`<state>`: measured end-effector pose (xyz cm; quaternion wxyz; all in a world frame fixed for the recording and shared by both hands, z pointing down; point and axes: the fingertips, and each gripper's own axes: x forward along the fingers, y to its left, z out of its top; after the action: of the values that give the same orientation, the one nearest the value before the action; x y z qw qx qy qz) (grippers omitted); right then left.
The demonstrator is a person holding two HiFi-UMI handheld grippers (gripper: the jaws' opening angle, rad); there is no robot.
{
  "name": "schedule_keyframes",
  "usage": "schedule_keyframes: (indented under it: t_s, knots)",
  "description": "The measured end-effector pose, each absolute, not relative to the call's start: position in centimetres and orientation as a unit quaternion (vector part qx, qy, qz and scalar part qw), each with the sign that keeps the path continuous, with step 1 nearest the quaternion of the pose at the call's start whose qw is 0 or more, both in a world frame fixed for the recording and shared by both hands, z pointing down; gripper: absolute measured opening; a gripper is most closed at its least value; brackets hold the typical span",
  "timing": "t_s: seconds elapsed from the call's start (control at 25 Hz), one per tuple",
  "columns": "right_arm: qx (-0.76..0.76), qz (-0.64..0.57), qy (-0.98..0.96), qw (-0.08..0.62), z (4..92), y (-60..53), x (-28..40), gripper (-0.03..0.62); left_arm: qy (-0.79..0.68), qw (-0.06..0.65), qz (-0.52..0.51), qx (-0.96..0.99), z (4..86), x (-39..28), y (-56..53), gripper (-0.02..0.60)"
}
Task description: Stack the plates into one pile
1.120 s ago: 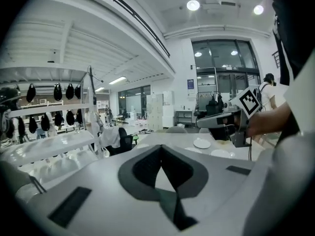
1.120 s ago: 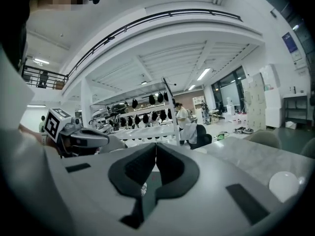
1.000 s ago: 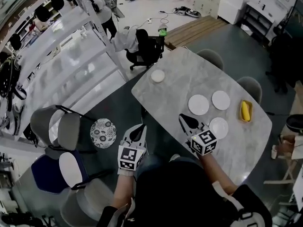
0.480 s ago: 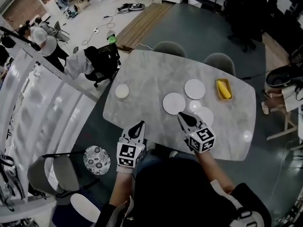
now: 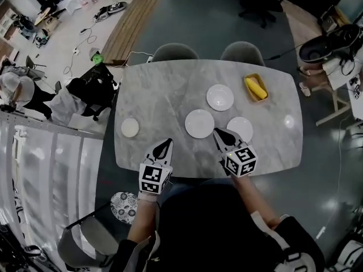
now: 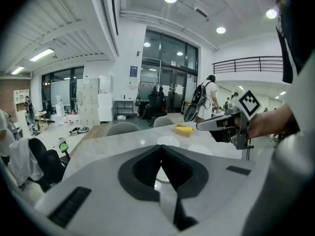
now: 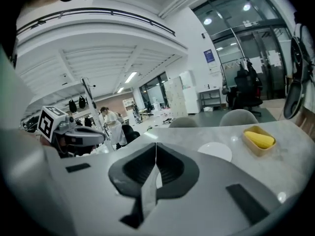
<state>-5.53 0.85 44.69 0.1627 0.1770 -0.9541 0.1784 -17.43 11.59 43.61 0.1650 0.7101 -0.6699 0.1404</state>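
Three white plates lie apart on the marble table [image 5: 170,89]: a far plate [image 5: 220,97], a middle plate [image 5: 199,123] and a near right plate [image 5: 240,129]. A smaller white plate [image 5: 130,127] lies alone at the table's left. My left gripper [image 5: 168,143] hangs over the near edge, left of the middle plate, shut and empty. My right gripper [image 5: 217,132] is shut and empty too, its tip between the middle and near right plates. The left gripper view shows its jaws [image 6: 161,148] closed and the right gripper [image 6: 231,124] beside it. The right gripper view shows closed jaws [image 7: 156,145] and a plate [image 7: 214,151].
A yellow tray with a banana [image 5: 256,88] sits at the far right of the table. Two grey chairs [image 5: 176,52] [image 5: 243,52] stand at the far side. A patterned stool [image 5: 123,203] and a chair are near my left. A person [image 5: 22,92] stands far left.
The head view has swung so the table now lies square in front. Both grippers came along to its near edge, the left one from over the floor; both stayed shut.
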Motion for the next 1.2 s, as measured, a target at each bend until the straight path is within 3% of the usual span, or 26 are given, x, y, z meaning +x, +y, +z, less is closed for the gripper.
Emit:
schedule_keyframes:
  t_s: [0.56,1.2]
  knots:
    - [0.297,0.243,-0.898,0.214,52.8,-2.5,-4.6,0.018,-0.546,0.218,0.167,0.792,52.2,-18.1,4.4,0.009]
    - [0.332,0.308,-0.858,0.243,61.4,-2.8,-5.0,0.020,-0.464,0.268,0.244,0.808,62.5,-16.8,2.0,0.009]
